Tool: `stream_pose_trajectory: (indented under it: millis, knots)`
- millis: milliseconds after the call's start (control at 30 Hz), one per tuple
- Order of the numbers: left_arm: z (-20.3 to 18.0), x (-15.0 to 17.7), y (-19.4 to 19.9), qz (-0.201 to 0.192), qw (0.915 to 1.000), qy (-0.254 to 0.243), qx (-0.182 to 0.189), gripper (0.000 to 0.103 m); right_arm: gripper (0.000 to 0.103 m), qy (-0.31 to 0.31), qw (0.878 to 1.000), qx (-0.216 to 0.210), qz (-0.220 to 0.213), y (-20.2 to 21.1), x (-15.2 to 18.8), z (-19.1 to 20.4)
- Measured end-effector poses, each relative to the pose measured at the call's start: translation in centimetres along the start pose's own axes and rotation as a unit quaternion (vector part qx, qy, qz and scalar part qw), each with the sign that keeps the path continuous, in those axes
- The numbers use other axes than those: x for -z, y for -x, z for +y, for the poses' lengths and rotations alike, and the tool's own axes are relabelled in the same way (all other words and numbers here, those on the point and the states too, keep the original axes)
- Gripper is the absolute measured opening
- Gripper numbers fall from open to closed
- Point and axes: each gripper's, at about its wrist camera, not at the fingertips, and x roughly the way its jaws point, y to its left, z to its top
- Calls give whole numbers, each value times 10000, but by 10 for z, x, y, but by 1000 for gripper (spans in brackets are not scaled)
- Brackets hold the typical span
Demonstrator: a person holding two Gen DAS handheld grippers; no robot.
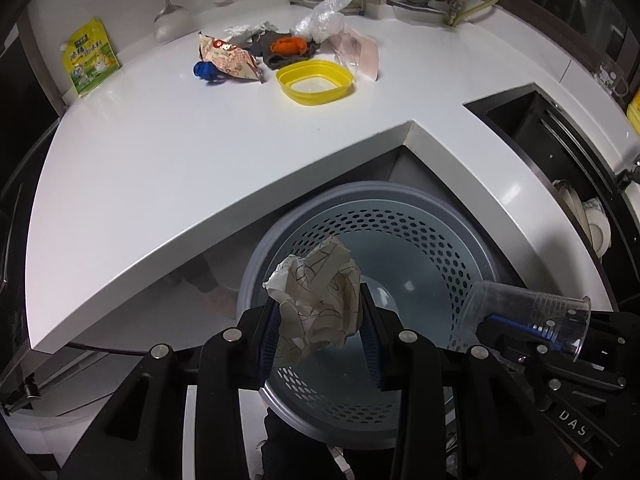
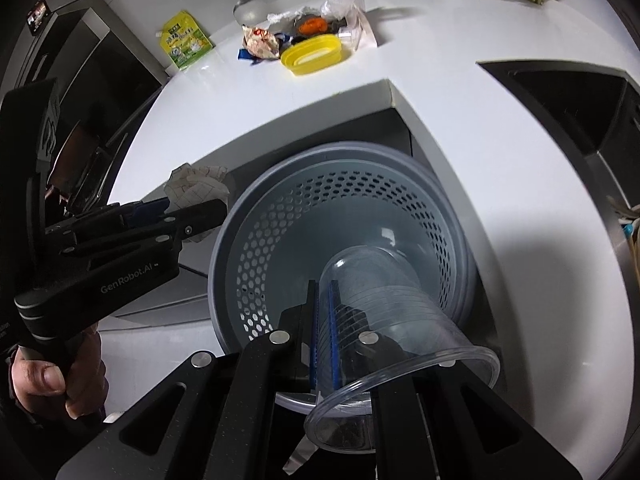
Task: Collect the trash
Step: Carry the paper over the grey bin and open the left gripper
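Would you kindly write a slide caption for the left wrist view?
Left tongs hold crumpled paper over the bin; right tongs pinch a clear cup.

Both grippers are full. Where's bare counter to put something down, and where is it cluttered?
Bare: the wide counter stretch between the yellow tub and the front edge, and between the pile and the sink. Crowded: the back, around the wrapper and plastic bag.

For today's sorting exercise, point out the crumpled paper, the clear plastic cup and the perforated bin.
crumpled paper [image 1: 316, 300], left wrist view, its middle
clear plastic cup [image 2: 384, 312], right wrist view, its side wall
perforated bin [image 1: 440, 248], left wrist view, inner wall
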Motion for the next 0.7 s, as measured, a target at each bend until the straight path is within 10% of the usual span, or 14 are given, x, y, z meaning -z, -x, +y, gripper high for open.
stream_pose_trajectory:
  millis: [333, 700]
  knots:
    - [3, 2, -4, 135, 9999, 77, 10, 41, 5, -44, 9999, -92, 109, -7, 1, 1]
    - [7, 5, 3, 85, 9998, 150, -61, 59, 39, -44, 10000, -41, 43, -4, 3, 4]
